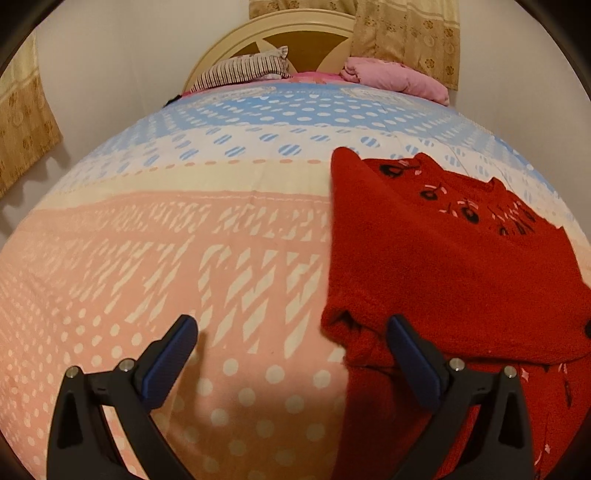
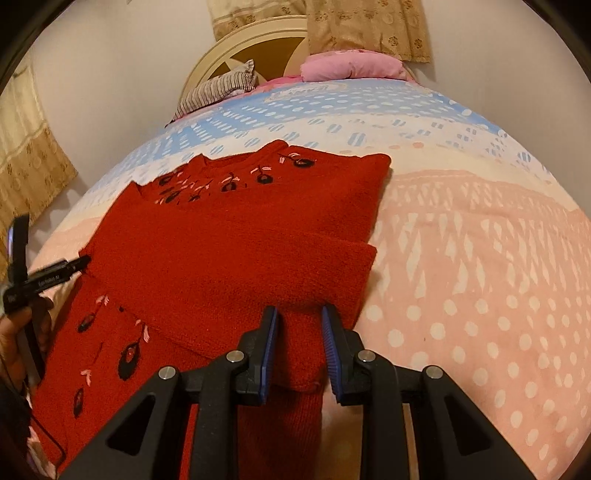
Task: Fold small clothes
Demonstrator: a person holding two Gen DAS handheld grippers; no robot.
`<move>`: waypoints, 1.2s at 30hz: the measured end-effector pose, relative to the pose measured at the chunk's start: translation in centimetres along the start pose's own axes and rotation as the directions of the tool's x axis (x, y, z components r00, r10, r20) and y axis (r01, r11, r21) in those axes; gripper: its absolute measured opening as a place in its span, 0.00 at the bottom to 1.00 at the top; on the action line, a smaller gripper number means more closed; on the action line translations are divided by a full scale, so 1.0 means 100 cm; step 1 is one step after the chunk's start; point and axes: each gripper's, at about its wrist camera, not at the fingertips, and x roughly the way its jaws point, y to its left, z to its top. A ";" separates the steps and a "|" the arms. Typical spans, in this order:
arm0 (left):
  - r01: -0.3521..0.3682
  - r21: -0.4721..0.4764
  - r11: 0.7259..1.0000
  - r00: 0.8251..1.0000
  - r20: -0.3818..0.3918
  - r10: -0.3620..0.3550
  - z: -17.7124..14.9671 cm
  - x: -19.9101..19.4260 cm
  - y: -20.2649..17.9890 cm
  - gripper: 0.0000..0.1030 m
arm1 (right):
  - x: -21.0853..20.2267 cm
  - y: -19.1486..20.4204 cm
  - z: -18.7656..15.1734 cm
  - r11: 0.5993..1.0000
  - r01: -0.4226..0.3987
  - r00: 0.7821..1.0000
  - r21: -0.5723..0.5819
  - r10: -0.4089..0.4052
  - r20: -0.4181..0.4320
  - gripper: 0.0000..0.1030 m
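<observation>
A red knitted sweater (image 2: 229, 258) with black and pink embroidery lies partly folded on the bed, its neckline toward the headboard. My right gripper (image 2: 299, 314) is shut on a folded sleeve (image 2: 297, 354) at the sweater's near edge, and red knit fills the gap between its blue pads. In the left wrist view the same sweater (image 1: 443, 258) lies at the right. My left gripper (image 1: 291, 325) is open wide with only the bedspread between its fingers. Its right finger (image 1: 410, 350) rests over the sweater's near left corner. From the right wrist view, that left gripper's finger (image 2: 59, 273) meets the sweater's left edge.
The bedspread (image 1: 184, 258) is patterned in pink, cream and blue. A striped pillow (image 1: 243, 70) and a pink bundle (image 1: 399, 79) lie by the curved headboard (image 1: 288, 33). Patterned curtains (image 1: 406, 40) hang behind. A hand (image 2: 14, 332) holds the left gripper at the right wrist view's left edge.
</observation>
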 end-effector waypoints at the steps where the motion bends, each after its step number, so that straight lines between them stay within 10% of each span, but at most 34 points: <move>1: 0.016 -0.018 1.000 1.000 -0.007 -0.017 0.000 0.001 0.004 1.00 | 0.001 -0.001 0.000 1.000 -0.005 1.000 0.008 0.005 0.002 0.25; 16: 0.085 -0.055 0.995 0.995 -0.047 -0.087 -0.002 0.008 0.010 1.00 | 0.003 -0.009 -0.004 0.997 -0.056 0.998 0.049 0.056 0.009 0.27; 36: 0.055 0.130 0.990 0.995 0.072 -0.065 -0.042 -0.071 -0.006 1.00 | -0.044 0.017 -0.041 1.000 -0.012 1.000 -0.016 0.012 0.003 0.41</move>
